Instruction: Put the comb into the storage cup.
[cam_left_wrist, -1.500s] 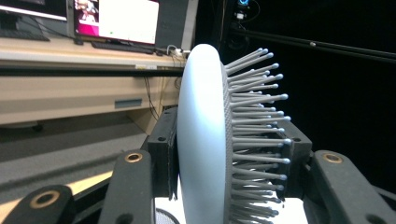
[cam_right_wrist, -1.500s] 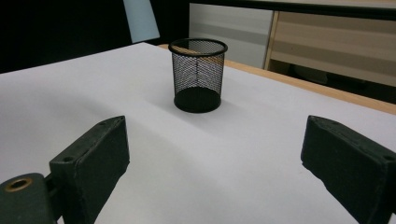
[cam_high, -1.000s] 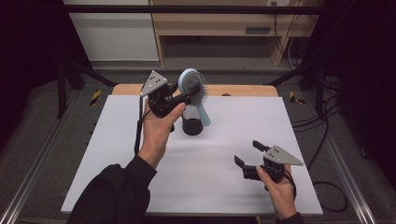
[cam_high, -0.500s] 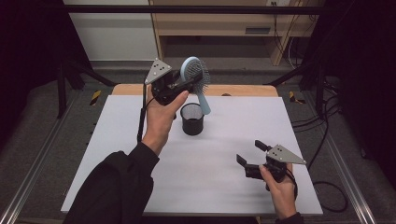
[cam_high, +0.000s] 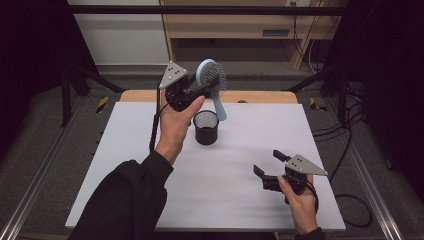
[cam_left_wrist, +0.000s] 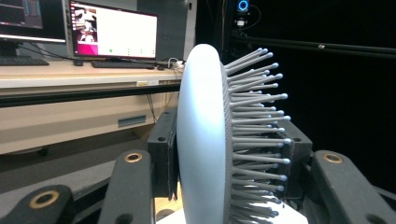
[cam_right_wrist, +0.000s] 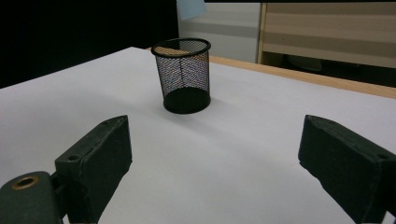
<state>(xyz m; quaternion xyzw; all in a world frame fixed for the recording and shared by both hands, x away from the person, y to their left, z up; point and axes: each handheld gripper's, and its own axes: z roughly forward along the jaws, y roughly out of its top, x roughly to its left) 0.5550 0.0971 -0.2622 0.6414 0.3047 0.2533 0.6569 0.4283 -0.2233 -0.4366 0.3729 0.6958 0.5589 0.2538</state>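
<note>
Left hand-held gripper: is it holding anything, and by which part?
Yes. The left hand-held gripper clamps the pale blue plastic hairbrush across its round bristled head, handle hanging toward the black mesh cup.

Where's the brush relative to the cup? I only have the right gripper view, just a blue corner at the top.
Observer: Left gripper holds the hairbrush by its head, raised over the mesh cup; handle points down, not inside.
Operator: Grip solid?
Observer: In the left gripper view, jaws press the brush's back and its bristles.
Operator: Is my right gripper near the cup?
Observer: No. Right gripper is open, low over the white table, apart from the cup.
</note>
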